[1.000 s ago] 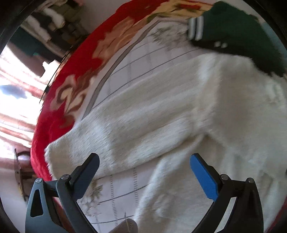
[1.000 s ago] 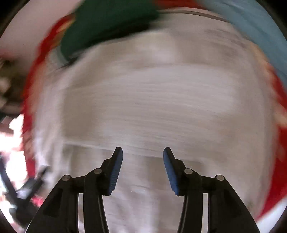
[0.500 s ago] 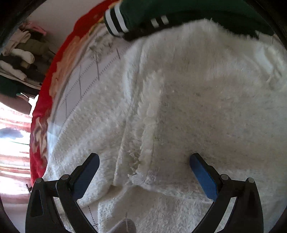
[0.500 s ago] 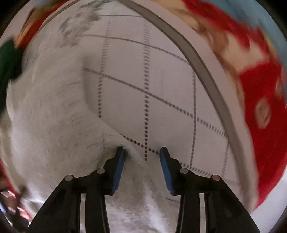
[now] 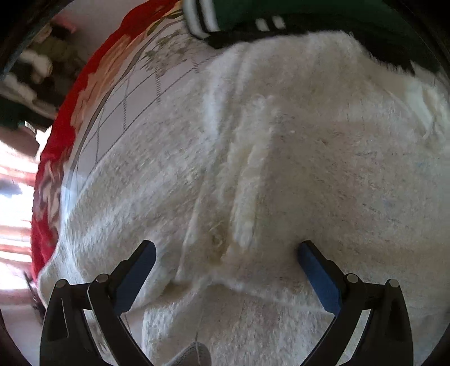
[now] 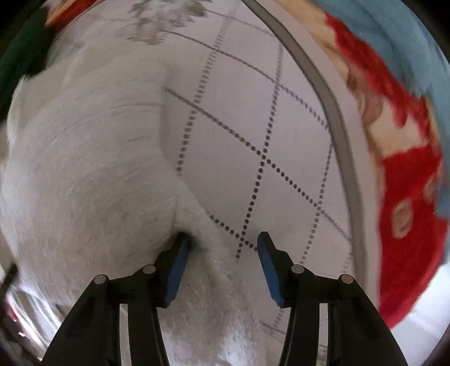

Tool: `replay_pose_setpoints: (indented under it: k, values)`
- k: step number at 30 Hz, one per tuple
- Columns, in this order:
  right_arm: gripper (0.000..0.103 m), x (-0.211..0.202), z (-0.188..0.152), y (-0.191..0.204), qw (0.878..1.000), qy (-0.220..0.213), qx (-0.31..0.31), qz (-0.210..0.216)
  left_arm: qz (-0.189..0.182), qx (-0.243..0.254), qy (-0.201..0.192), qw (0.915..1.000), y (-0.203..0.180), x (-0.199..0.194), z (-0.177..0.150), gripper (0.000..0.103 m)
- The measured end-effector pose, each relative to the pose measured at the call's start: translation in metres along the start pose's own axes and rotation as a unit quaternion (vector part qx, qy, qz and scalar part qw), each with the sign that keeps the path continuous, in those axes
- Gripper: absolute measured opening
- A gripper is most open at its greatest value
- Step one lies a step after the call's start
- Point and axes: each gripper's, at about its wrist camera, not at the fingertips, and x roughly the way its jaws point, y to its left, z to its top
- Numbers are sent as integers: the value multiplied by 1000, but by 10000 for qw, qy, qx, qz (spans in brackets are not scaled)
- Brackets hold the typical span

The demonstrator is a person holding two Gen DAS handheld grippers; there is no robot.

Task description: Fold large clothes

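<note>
A large fluffy white sweater (image 5: 295, 169) lies spread on a white quilted mat (image 6: 253, 126). My left gripper (image 5: 225, 253) is open wide and pressed down over a fold ridge near the sweater's hem. In the right wrist view the sweater (image 6: 84, 169) fills the left side. My right gripper (image 6: 222, 242) is open, its jaws standing either side of the sweater's right edge, the left pad against the fabric.
A dark green garment (image 5: 281, 17) with white stripes lies at the far edge of the sweater. A red patterned blanket (image 6: 407, 211) lies under the mat. A light blue cloth (image 6: 393, 33) is at the far right. Stacked clothes (image 5: 33, 73) stand beyond the bed at left.
Both grippers have moved down from above the sweater onto it. The left settled over the fold ridge; the right swung to the sweater's right edge. Both stayed open.
</note>
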Motion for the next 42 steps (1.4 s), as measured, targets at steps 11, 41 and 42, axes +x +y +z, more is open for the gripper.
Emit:
replay_pose_setpoints:
  k: [11,41,42]
  values:
    - [62,-94,-94,104,9964,-223,-333,751,-860,-2636,1031,9552,192,-22,-118,103]
    - [78,-107,-200,328,9800,-1328,-1371,-561,420,-2788,-1174,9522,274,-51,-56,9]
    - [78,-109,-197,326,9810,-1329,-1323,-494,450,-2456,-1316,9594,258,-63,-46,9]
